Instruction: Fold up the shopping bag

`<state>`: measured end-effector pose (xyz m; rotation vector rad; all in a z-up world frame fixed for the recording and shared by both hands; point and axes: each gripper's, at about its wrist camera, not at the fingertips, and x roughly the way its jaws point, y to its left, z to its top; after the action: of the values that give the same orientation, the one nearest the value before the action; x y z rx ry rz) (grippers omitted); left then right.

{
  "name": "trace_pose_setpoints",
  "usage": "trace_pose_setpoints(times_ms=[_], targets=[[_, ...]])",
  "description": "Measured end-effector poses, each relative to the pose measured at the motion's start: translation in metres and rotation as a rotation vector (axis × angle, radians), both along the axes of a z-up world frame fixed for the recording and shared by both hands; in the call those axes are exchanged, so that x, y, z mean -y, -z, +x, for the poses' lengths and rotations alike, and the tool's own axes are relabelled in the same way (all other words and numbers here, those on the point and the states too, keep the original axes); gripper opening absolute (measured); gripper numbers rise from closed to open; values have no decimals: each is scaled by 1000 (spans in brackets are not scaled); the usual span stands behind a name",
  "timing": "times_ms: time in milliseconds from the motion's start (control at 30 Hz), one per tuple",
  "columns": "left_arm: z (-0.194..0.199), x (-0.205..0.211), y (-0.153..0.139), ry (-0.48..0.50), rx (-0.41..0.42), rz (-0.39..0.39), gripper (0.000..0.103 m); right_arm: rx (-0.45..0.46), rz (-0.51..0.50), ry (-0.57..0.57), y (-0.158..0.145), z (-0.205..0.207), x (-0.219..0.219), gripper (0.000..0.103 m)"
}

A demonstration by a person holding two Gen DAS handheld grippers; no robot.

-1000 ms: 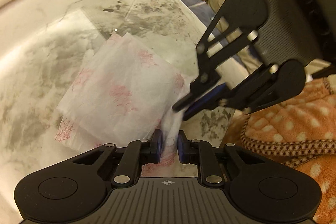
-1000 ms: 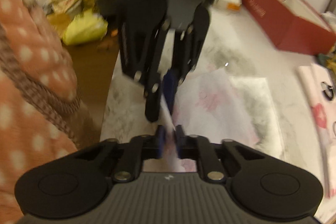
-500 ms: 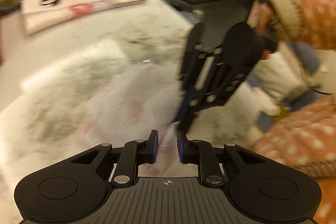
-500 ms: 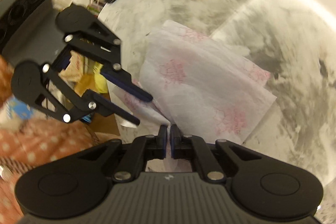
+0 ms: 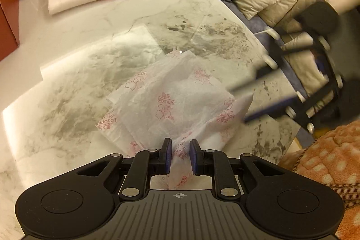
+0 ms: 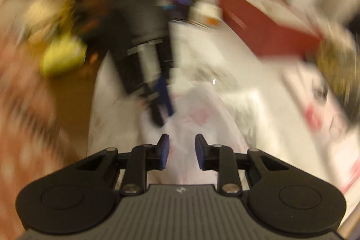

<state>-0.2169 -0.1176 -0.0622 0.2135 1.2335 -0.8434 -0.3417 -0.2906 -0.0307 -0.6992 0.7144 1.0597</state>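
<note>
Right gripper (image 6: 181,151) opening, bag (image 5: 177,100) loose between jaws; left gripper (image 5: 180,156) narrow, pinch on near corner uncertain; released fold may spring open on table (image 5: 67,73).

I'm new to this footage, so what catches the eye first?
A crumpled white shopping bag with red print lies mid-table on the marble tabletop, a corner pinched in the left tongs. The right tongs, blurred with motion, are opening above it. A red box sits behind.
</note>
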Motion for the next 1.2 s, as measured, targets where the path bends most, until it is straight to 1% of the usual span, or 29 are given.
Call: trace_pose_setpoints(times_ms=[33, 100, 133, 167, 267, 300, 333, 367, 400, 467, 533, 633, 667, 733, 867, 1000, 1067, 1100, 1167, 1200], targets=[[1, 0, 0, 4, -5, 1, 18, 54, -41, -64, 4, -13, -1, 22], [2, -1, 0, 10, -15, 1, 18, 157, -119, -187, 13, -38, -5, 13], [2, -2, 0, 11, -18, 0, 18, 183, -144, -227, 18, -45, -8, 13], [3, -2, 0, 12, -21, 0, 18, 207, -162, -251, 25, -48, -9, 13], [5, -3, 1, 10, -30, -2, 18, 285, -196, -275, 40, -46, -16, 13], [5, -3, 0, 11, -33, -4, 18, 314, -215, -296, 49, -43, -27, 13], [4, -4, 0, 12, -35, -6, 18, 339, -236, -325, 54, -43, -28, 13], [4, -5, 0, 11, -38, -9, 18, 365, -255, -354, 57, -43, -27, 13], [5, -4, 1, 10, -38, -10, 18, 393, -266, -383, 55, -46, -21, 13], [7, -1, 3, 7, -39, -10, 18, 437, -272, -430, 51, -50, -21, 14], [8, 1, 5, 6, -37, -9, 18, 466, -261, -452, 46, -49, -20, 18], [7, 0, 5, 2, -39, -13, 18, 440, -298, -456, 50, -39, -20, 20], [7, 0, 6, 2, -39, -14, 18, 440, -307, -458, 52, -36, -19, 23], [7, 1, 6, 2, -39, -16, 18, 445, -301, -449, 54, -31, -17, 23], [7, 1, 6, 12, -40, -12, 18, 328, -281, -381, 42, -16, -17, 23], [6, 2, 5, 25, -35, -2, 18, 132, -270, -306, 29, 12, -22, 23], [5, 4, 4, 31, -26, 3, 18, -16, -262, -220, 26, 35, -28, 22], [4, 5, 4, 35, -21, 6, 18, -90, -257, -176, 24, 46, -31, 19], [-4, 7, 1, 60, 24, 28, 18, -239, -224, -90, 22, 63, -32, 17], [-8, 8, 0, 73, 47, 40, 18, -313, -199, -48, 21, 71, -31, 14]])
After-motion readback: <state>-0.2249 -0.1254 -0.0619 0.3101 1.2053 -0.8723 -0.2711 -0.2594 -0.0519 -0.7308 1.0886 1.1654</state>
